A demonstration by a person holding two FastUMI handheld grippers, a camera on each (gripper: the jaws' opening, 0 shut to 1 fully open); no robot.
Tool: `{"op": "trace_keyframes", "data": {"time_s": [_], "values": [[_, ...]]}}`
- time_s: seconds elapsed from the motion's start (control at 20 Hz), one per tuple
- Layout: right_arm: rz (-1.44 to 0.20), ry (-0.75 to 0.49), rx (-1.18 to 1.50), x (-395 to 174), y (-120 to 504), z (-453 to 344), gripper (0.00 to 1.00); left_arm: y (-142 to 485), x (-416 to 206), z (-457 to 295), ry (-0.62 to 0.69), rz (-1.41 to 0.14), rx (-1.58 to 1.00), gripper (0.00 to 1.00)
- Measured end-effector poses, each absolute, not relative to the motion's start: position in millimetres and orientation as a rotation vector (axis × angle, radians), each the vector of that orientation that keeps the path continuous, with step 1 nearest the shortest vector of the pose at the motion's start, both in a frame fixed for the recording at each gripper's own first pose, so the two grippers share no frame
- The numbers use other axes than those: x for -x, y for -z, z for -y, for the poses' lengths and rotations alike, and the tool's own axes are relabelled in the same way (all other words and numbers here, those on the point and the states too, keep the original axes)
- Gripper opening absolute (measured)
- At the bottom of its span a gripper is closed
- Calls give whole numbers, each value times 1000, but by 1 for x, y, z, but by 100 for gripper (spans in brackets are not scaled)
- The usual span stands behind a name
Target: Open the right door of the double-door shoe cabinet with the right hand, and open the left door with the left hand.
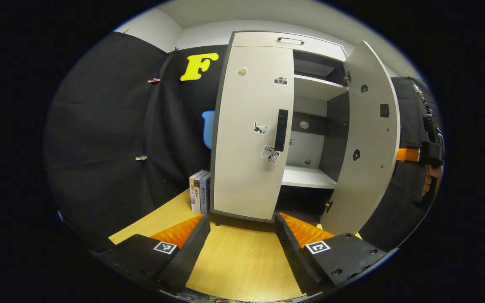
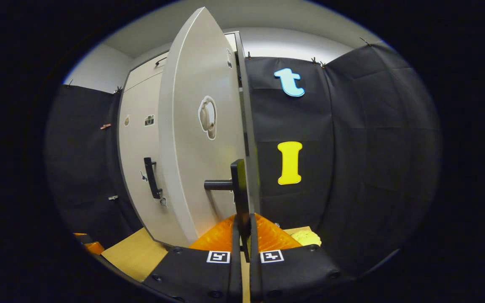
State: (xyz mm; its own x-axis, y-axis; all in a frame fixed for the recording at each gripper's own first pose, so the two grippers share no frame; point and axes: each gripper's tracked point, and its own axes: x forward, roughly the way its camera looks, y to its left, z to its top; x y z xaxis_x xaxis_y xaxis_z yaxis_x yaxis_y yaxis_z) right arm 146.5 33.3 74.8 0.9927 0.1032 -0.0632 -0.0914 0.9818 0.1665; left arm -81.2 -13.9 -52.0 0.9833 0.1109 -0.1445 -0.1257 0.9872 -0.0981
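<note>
the shoe cabinet [image 1: 263, 126] stands on a wooden table [image 1: 234, 261] against the booth wall, its right door [image 1: 369, 143] swung wide and its left door [image 1: 251, 130] not yet opened. the right gripper [image 2: 242, 229] is clenched on the right door handle [image 2: 239, 189], apparently to keep that door open. the left gripper [image 1: 242, 229] hangs released, facing the left door handle [image 1: 281, 130], likely lining up for its pull.

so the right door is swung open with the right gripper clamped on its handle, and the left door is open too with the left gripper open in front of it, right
Not quite: the left door is shut, as the left gripper view shows, its handle untouched. The rest holds: the right door is swung open, the right gripper is clamped on that door's handle, and the left gripper is open in front of the left door.
</note>
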Motion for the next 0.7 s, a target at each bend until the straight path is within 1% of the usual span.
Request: {"op": "trace_keyframes", "data": {"time_s": [0.1, 0.25, 0.3, 0.35, 0.7], "values": [[-84, -87, -202, -149, -71, -28, 5, 48, 72, 12, -100, -132, 87, 95], [-84, -70, -234, -150, -72, -23, 6, 47, 59, 9, -74, -137, 80, 95], [-83, -58, -234, -149, -71, -22, 15, 47, 55, 9, -66, -139, 85, 95], [-89, -51, -236, -148, -71, -22, 6, 46, 52, 9, -56, -141, 88, 95], [-149, -21, -269, -109, -54, -16, 9, 44, 31, 6, -12, -140, 54, 95]]}}
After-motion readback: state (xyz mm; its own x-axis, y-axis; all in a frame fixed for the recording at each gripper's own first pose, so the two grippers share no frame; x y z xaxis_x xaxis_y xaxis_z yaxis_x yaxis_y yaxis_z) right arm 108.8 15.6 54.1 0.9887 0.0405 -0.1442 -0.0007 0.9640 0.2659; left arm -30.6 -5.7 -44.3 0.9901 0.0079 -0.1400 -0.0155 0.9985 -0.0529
